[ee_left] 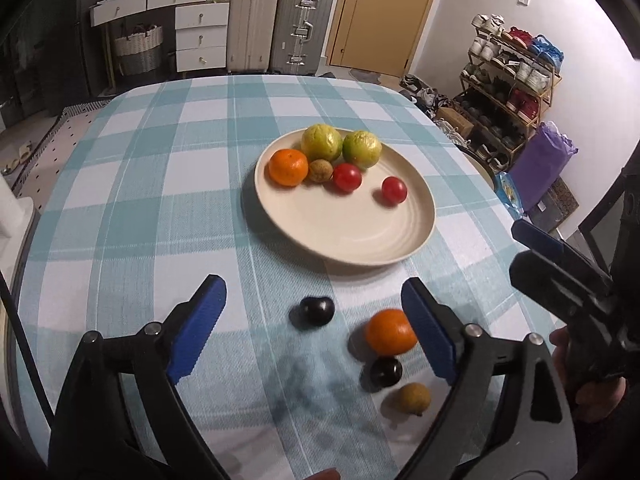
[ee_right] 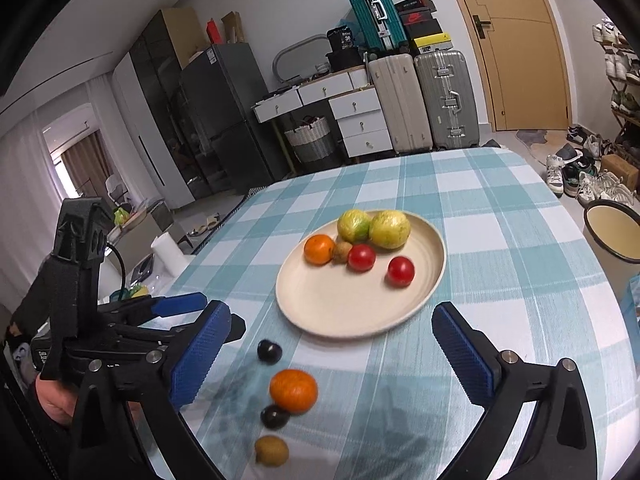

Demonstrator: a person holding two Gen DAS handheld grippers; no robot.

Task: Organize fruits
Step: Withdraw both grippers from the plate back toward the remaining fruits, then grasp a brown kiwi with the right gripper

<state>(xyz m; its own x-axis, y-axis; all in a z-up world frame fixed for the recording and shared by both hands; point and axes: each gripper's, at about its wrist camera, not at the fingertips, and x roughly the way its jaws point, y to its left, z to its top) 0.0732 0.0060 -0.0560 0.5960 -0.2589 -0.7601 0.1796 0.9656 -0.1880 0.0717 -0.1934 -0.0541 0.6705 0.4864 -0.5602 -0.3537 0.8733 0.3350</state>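
A cream plate (ee_left: 352, 236) (ee_right: 328, 308) on the checked tablecloth holds an orange (ee_left: 288, 167), a small brown fruit (ee_left: 320, 171), two green-yellow fruits (ee_left: 322, 143), and two red tomatoes (ee_left: 347, 177) (ee_left: 394, 190). Nearer, on the cloth, lie a dark plum (ee_left: 316, 310) (ee_right: 269, 351), an orange (ee_left: 390, 331) (ee_right: 293, 391), a second dark plum (ee_left: 386, 372) (ee_right: 274, 416) and a brown fruit (ee_left: 412, 398) (ee_right: 272, 450). My left gripper (ee_left: 314, 326) is open and empty above the first plum. My right gripper (ee_right: 332, 354) is open and empty above the loose fruits.
The right gripper also shows at the right edge of the left wrist view (ee_left: 560, 264); the left gripper shows at the left of the right wrist view (ee_right: 120, 320). A cream bin (ee_right: 612, 232) stands beside the table's right edge. Suitcases, drawers and a shoe rack stand beyond.
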